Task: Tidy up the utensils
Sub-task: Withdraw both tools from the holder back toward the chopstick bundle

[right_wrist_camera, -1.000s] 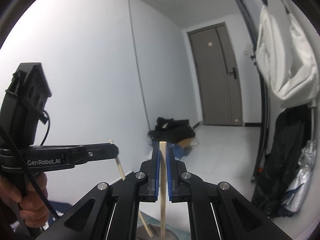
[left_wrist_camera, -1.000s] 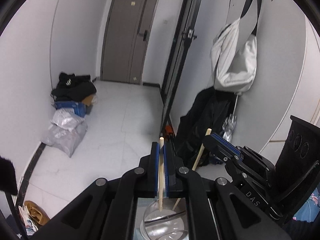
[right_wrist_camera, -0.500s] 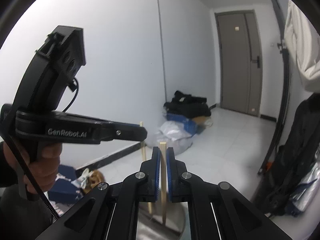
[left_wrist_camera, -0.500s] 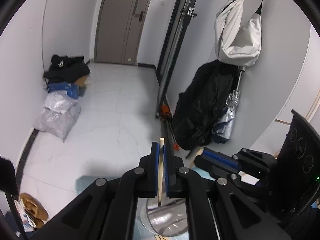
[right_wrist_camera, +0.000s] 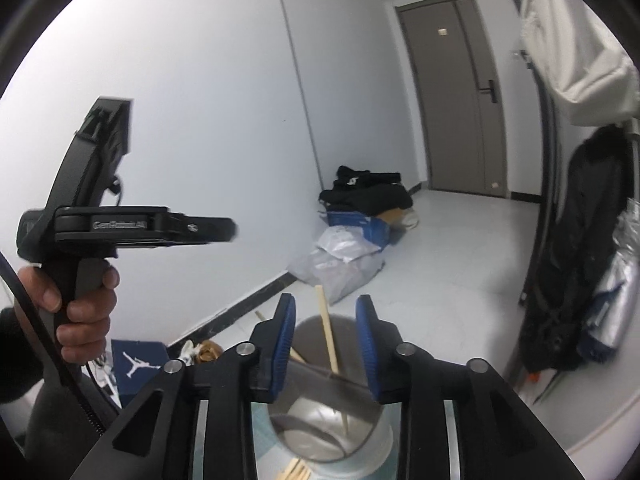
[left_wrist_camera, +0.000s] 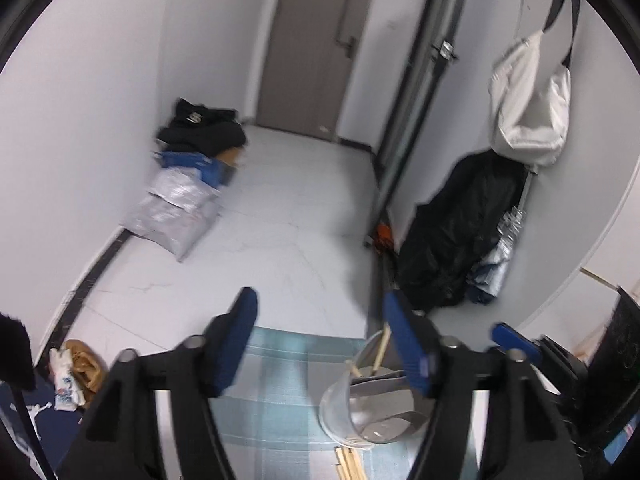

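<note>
A clear round utensil holder [left_wrist_camera: 362, 408] stands on a blue checked cloth [left_wrist_camera: 280, 392]; it also shows in the right wrist view [right_wrist_camera: 332, 420]. Two wooden chopsticks [right_wrist_camera: 329, 340] lean inside it, also in the left wrist view [left_wrist_camera: 379, 350]. My left gripper [left_wrist_camera: 320, 344] is open and empty, to the left of and above the holder. My right gripper [right_wrist_camera: 326, 344] is open, its blue pads either side of one chopstick above the holder, not touching it. More wooden chopsticks [left_wrist_camera: 348, 460] lie on the cloth beside the holder's base.
The left gripper body [right_wrist_camera: 120, 228] and the hand holding it show at the left of the right wrist view. On the floor beyond are bags and boxes [left_wrist_camera: 180, 200], and a black coat [left_wrist_camera: 452, 240] by the right wall. A grey door [left_wrist_camera: 316, 48] is at the far end.
Both grippers have opened and let go of their chopsticks, which now stand in the holder. The left gripper has shifted left of the holder.
</note>
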Motion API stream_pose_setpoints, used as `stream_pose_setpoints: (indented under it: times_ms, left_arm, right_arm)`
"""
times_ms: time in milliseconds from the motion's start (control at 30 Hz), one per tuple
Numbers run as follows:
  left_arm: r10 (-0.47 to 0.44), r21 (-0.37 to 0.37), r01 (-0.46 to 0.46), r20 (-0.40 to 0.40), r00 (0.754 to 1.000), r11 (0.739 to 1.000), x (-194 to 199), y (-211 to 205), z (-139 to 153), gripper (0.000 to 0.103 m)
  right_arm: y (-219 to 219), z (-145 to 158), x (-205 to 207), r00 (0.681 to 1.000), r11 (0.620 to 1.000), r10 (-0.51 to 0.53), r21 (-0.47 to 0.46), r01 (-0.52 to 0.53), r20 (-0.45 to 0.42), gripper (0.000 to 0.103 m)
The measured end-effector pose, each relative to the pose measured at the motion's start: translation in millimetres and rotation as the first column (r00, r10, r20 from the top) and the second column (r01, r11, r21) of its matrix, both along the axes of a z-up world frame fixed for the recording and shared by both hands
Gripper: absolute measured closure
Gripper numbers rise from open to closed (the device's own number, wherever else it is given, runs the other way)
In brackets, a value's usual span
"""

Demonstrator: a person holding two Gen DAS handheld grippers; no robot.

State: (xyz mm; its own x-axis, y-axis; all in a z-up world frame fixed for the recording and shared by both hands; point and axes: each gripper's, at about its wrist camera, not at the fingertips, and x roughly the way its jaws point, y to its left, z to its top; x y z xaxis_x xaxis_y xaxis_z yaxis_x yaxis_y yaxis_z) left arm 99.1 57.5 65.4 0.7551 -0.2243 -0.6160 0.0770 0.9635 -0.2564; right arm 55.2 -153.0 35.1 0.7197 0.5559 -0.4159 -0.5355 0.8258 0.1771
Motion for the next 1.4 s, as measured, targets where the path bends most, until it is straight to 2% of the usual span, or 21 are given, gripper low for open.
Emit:
stream_pose_setpoints:
  times_ms: [133,200,267,333,433,533,767,1033,1200,1400]
  left_arm:
    - [0.033,0.026,-0.034,0.027,0.999,0.999,-21.8,-5.4,6.0,0.036]
    - [0.041,0.036,-0.043,0.044,0.998,0.998,-32.4,-8.4,8.3,0.035]
    - [0.061,0.045,-0.064,0.069,0.996,0.997,-45.0,-11.9,13.0,0.025]
    - [0.08,0.038,-0.084,0.099,0.992,0.996,-55.9,-11.0,14.9,0.021]
    - [0.105,0.038,-0.111,0.132,0.986,0.993,-68.1,-11.6,14.8,0.019]
    - [0.116,0.045,-0.124,0.152,0.982,0.991,-78.1,-13.9,11.8,0.018]
    - [0.125,0.049,-0.135,0.167,0.978,0.99,-97.2,-13.7,-5.1,0.011]
    - [0.135,0.055,-0.146,0.162,0.977,0.988,-111.2,-18.2,-35.6,0.011]
    - [0.145,0.053,-0.154,0.138,0.98,0.987,-113.3,-20.4,-56.5,0.011]
    - [0.153,0.047,-0.156,0.058,0.986,0.987,-107.7,-14.1,-88.5,0.011]
  right_arm:
    - [-6.9,9.5,-17.2,0.999,0.999,-0.034,0.031,0.034,0.005,0.059]
    - [-9.5,15.3,-27.6,0.999,0.998,-0.049,0.046,0.048,0.014,0.057]
    - [-11.5,21.6,-42.4,0.997,0.996,-0.068,0.059,0.066,0.029,0.051]
    - [-13.8,25.8,-53.7,0.995,0.994,-0.088,0.075,0.085,0.045,0.042]
    - [-12.7,31.2,-66.4,0.993,0.991,-0.102,0.092,0.097,0.057,0.041]
    - [-12.4,33.1,-81.2,0.99,0.988,-0.123,0.104,0.115,0.068,0.03]
    - [-13.2,23.3,-105.7,0.983,0.981,-0.171,0.106,0.164,0.062,0.026]
    - [-12.9,0.5,-125.0,0.978,0.978,-0.203,0.068,0.199,0.047,0.023]
    - [-13.3,-23.2,-129.6,0.975,0.975,-0.223,0.021,0.223,0.006,0.023]
    - [-13.7,-48.2,-125.2,0.97,0.971,-0.237,-0.044,0.235,-0.055,0.023]
